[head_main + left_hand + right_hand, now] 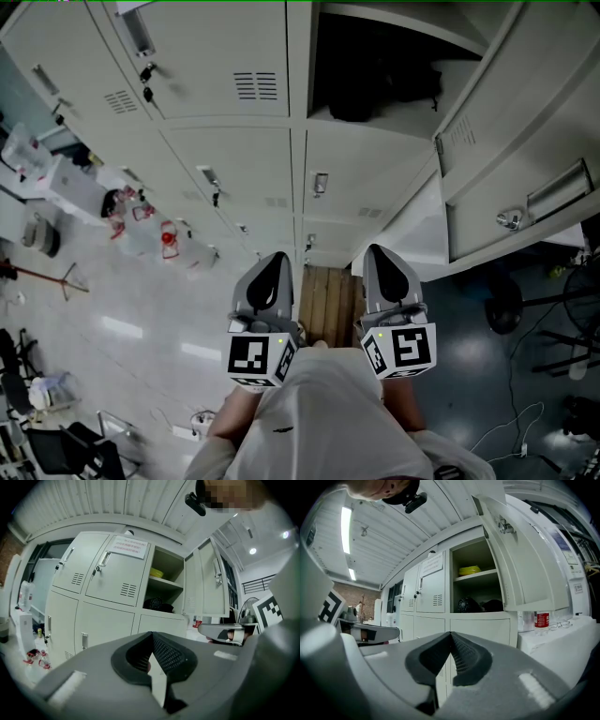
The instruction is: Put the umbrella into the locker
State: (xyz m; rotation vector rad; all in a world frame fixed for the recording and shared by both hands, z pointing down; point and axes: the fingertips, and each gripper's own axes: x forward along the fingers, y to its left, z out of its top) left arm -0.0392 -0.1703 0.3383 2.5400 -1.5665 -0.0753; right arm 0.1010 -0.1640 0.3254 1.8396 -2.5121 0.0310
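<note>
Both grippers hang side by side in front of the bank of lockers, pointing level at it. Left gripper (272, 270): its own view shows the jaws pressed together at the tips with nothing between them. Right gripper (391, 264), just beside it on the right: same story, jaws closed on each other and empty.

Ahead and up, one locker (474, 555) stands open, its door (520, 569) swung out to the right. The umbrella (467, 604) is inside. It reads as a dark rounded bundle lying on the lower level of the open compartment, toward the left, with another dark shape next to it on the right. A yellow thing (469, 570) sits on the shelf above it. From the head view the same dark mass (380, 89) shows deep in the opening, well apart from both grippers.

The other locker doors to the left are closed. To the right of the open locker, a red-labelled bottle (542, 619) stands on a white counter (567, 637). Down on the floor, wooden slats (330, 305) show between the two grippers.
</note>
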